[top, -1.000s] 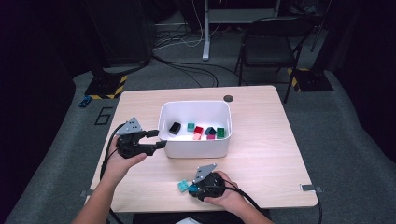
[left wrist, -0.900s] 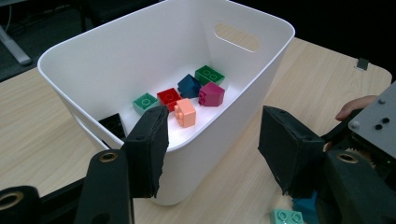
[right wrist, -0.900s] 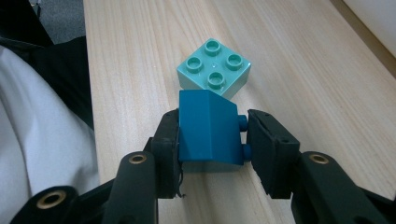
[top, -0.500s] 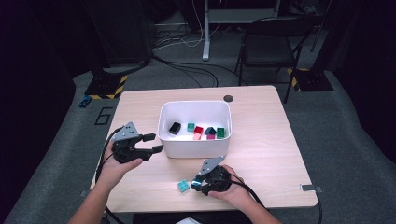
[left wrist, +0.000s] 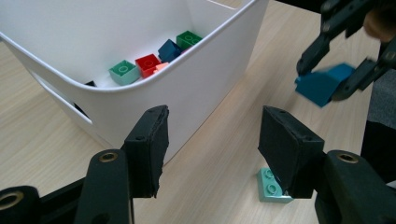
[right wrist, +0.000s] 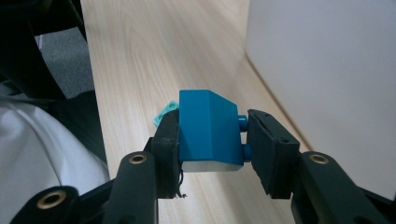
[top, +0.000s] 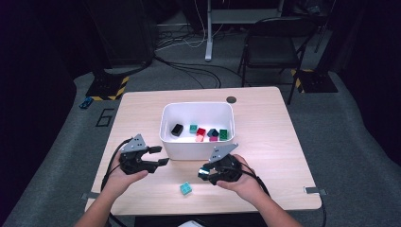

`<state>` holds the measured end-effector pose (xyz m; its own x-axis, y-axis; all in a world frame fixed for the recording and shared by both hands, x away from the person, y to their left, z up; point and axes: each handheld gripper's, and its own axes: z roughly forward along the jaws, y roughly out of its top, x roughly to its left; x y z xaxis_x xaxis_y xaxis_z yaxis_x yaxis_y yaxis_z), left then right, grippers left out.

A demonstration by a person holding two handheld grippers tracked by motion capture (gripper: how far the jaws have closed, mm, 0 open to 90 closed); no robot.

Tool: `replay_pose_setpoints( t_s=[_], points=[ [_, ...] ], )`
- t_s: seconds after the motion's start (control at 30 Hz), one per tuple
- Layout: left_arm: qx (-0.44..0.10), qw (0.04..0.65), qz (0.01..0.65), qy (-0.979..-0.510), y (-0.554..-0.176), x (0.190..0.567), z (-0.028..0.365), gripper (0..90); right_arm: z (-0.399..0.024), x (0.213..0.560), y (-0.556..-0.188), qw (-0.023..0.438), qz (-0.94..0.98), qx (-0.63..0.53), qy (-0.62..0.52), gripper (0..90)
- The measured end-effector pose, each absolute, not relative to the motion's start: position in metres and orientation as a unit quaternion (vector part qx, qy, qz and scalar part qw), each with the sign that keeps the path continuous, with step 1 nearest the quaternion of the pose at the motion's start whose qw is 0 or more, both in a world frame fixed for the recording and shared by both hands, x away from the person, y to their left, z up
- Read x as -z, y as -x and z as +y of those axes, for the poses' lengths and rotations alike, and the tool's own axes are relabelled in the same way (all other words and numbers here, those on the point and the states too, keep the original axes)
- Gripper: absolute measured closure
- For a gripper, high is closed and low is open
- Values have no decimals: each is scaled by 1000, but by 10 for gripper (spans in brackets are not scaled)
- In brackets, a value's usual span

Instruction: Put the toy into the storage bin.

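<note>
While blue brick [right wrist: 210, 133] was clamped between right gripper [right wrist: 212, 140] fingers, lifted off desk [top: 279, 142] beside white bin [top: 189, 151], studs were pressed against one pad: twist-out risked. Left gripper [left wrist: 212, 144] fingers spread wide, nothing held, mint brick [left wrist: 271, 186] below; bin wall strike risked.

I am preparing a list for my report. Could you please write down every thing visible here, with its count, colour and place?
Table: one, light wood, middle of the high view.
Bin: one, white, on the table's middle.
Bricks in the bin: about six; black, mint, red, pink, dark blue, green.
Mint brick: one, loose on the table in front of the bin.
Blue brick: one, clamped in the right claw.
Chair: one, black, behind the table.
Cables: several, on the grey floor.
Left claw: black, open, nothing between its jaws, beside the bin.
Right claw: black, shut on the blue brick.
</note>
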<state>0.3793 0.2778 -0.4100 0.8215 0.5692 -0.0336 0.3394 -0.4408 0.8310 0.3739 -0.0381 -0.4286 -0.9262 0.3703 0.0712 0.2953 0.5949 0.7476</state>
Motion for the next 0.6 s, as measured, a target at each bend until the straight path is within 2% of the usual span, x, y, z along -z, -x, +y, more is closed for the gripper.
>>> replay_pose_setpoints(
  t_s=[0.33, 0.6],
  points=[
    [-126, 444, 271, -845, -378, 424, 281, 423, -38, 388, -387, 61, 884, -422, -190, 566],
    [-121, 450, 281, -839, -379, 426, 288, 421, -33, 353, -407, 92, 880, -428, -186, 566]
  ],
)
